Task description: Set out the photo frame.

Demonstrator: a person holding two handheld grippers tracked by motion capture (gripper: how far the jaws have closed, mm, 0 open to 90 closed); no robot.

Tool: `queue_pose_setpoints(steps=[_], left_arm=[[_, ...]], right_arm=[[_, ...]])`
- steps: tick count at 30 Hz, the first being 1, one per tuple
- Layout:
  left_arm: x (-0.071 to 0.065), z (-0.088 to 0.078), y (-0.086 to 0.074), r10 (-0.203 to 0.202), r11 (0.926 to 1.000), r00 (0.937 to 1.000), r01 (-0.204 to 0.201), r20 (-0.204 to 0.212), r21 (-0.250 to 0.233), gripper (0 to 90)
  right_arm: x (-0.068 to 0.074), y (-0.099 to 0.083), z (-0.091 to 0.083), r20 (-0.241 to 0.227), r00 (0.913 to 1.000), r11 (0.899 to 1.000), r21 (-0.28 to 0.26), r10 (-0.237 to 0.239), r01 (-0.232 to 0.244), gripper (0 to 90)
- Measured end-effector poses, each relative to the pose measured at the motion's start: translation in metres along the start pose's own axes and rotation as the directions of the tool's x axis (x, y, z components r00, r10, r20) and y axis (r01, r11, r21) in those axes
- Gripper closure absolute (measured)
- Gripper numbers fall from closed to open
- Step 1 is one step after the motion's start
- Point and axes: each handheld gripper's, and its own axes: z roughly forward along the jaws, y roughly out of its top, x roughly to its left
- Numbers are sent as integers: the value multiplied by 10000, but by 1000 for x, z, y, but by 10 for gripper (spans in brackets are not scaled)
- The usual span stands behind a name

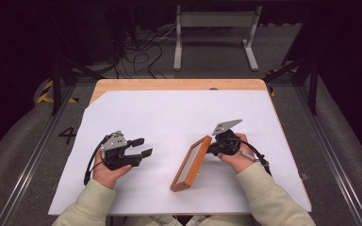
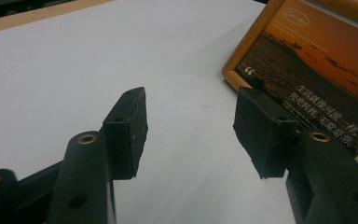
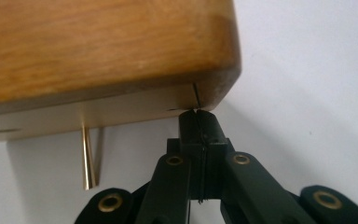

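- Wooden-framed picture, orange-brown, rectangular (image 1: 191,163): stands tilted on its long edge on the white-covered wooden table (image 1: 169,113), right of centre, near the person's edge.
- Left gripper view shows its front: sunset photo with white lettering (image 2: 307,70).
- Right gripper (image 1: 217,143): black jaws pressed together, tips against the frame's upper right side; in the right gripper view the closed tips (image 3: 198,119) meet the back panel just under the wooden edge; whether anything is pinched, cannot tell.
- Thin brass leg (image 3: 88,158) hangs from the frame's back.
- Right hand (image 1: 238,157): wraps the gripper body from behind, forearm coming in from bottom right.
- Left gripper (image 1: 139,148): jaws apart, nothing between, pointing right toward the frame, well apart from it.
- Left hand (image 1: 104,172): low over the table, cream sleeve.
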Motion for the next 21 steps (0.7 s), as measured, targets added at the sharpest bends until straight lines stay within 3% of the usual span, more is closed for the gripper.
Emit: queue_pose_setpoints(steps=[9,21], left_arm=[[1,-1,-1,-16,10000,10000,16,-52,17,446],[2,-2,-2,-93,10000,9999,93,-70,22,446]], right_arm=[[-6,20,18,-199,9996,9998,-27,-185,184,900],[-3,47,44,-708,9947,9972,33,-746,750,900]])
